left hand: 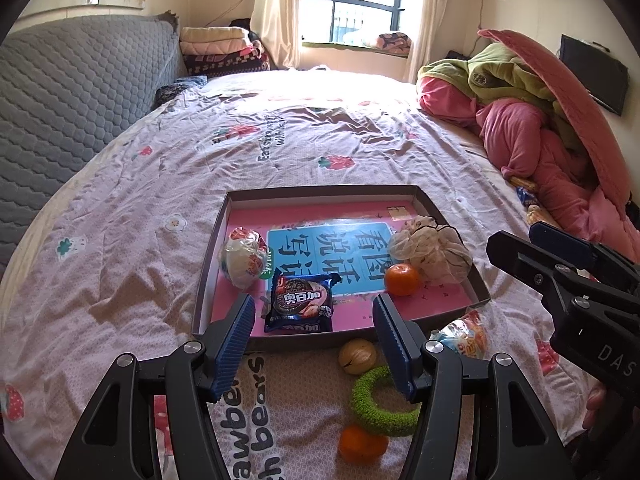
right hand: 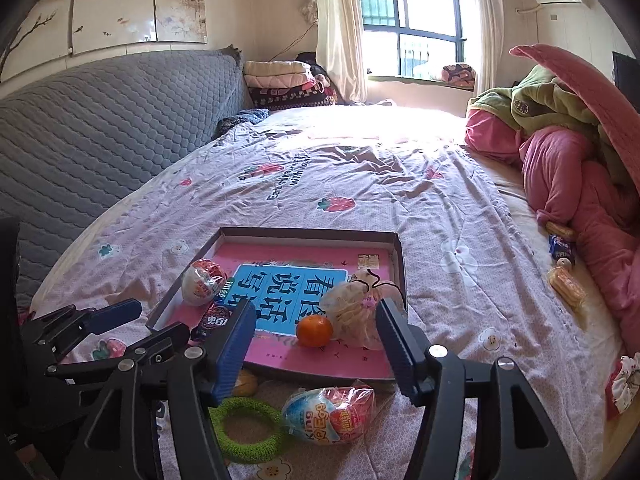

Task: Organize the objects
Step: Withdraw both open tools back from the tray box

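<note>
I hold both grippers low over the bed: left gripper and right gripper gape wide, empty. Cookie packet lies inside tray's near rim; toy egg, seemingly, just outside.

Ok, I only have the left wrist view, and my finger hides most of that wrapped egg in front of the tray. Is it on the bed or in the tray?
Observer: On the bed. The egg lies whole just outside the tray's near wall, right of the ring.
Operator: Is the right gripper on it?
Observer: No. The right gripper is open and empty, and the egg is untouched.
Operator: Anything further right that I'm missing?
Observer: A floral fabric piece at the bed's right edge.
</note>
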